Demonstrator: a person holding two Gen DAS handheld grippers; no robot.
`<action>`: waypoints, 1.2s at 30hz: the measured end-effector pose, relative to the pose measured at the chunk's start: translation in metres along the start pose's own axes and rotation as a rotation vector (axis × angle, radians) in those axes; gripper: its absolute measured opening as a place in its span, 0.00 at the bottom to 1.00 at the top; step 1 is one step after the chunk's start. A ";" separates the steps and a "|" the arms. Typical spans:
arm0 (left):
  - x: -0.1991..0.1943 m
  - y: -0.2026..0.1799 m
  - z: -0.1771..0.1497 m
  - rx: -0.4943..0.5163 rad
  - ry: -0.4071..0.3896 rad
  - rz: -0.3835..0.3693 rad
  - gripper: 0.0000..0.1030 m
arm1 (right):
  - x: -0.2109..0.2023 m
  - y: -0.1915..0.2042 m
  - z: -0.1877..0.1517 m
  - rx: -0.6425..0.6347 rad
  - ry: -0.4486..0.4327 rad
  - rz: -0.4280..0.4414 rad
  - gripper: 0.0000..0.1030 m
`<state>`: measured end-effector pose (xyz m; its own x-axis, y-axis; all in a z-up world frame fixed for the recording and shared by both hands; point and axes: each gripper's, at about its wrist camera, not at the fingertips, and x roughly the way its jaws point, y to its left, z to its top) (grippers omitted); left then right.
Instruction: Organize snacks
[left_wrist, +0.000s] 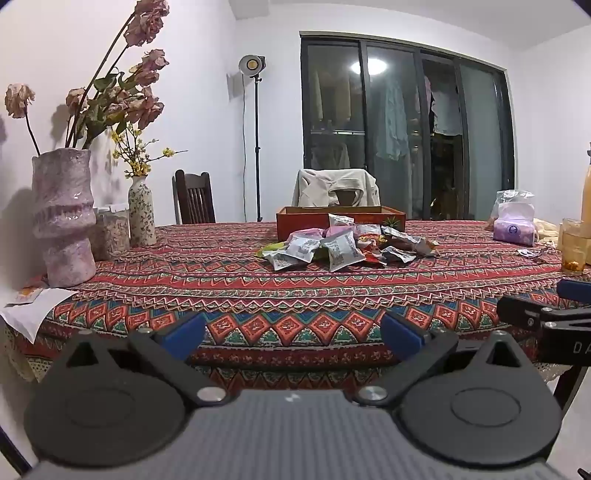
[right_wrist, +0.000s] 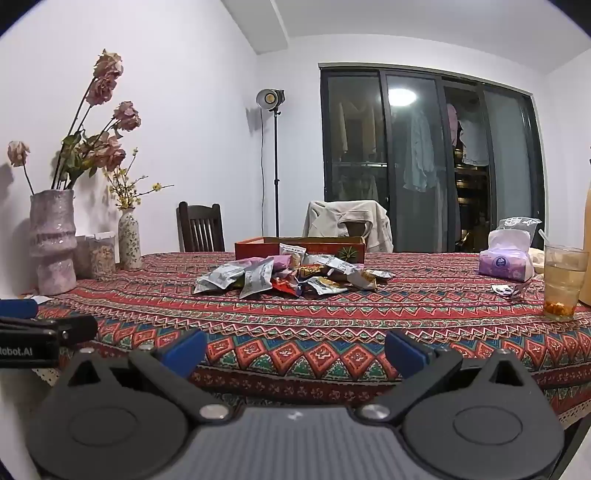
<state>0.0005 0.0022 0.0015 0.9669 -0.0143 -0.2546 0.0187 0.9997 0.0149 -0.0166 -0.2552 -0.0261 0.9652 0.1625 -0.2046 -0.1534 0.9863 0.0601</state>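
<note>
The loose pile of small foil and paper snack packets (left_wrist: 343, 245) lay near the middle of the tabletop, on a red, green and blue patterned tablecloth (left_wrist: 295, 295), touching the front wall of a shallow orange cardboard box (left_wrist: 303, 220) that stood just behind it. One packet seemed to lean against or over the box's front wall; whether any lay inside could not be told.

Both tools hung at the near edge of the tabletop, well apart from the pile. The left gripper (left_wrist: 291, 338) had its blue-padded jaws spread wide and released, nothing between them. The right gripper (right_wrist: 295, 349) stood the same way, empty, its jaws splayed.

The step in hand looked like the first reach, with none of the sorting visibly begun. To do it well, one gripper would best go for an outlying packet at the front of the heap, such as a silver one (right_wrist: 214, 278), rather than plunging into the middle, where crinkled wrappers overlap and several could lift together. Pinching across a flat sealed edge should hold better than squeezing a puffed belly. The right side called for care: a glass of amber drink (right_wrist: 563, 280) stood near that edge.
</note>
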 end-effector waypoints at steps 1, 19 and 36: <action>0.000 0.000 0.000 0.004 -0.003 -0.003 1.00 | 0.000 0.000 0.000 0.007 -0.014 0.002 1.00; 0.001 -0.002 -0.001 0.032 -0.018 -0.002 1.00 | 0.001 0.002 -0.002 -0.005 0.005 0.000 1.00; -0.001 -0.001 0.001 0.031 -0.015 0.001 1.00 | 0.002 0.003 -0.003 -0.012 0.004 0.000 1.00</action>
<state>-0.0002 0.0011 0.0030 0.9708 -0.0139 -0.2396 0.0256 0.9986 0.0457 -0.0158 -0.2519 -0.0290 0.9644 0.1629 -0.2083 -0.1561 0.9865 0.0488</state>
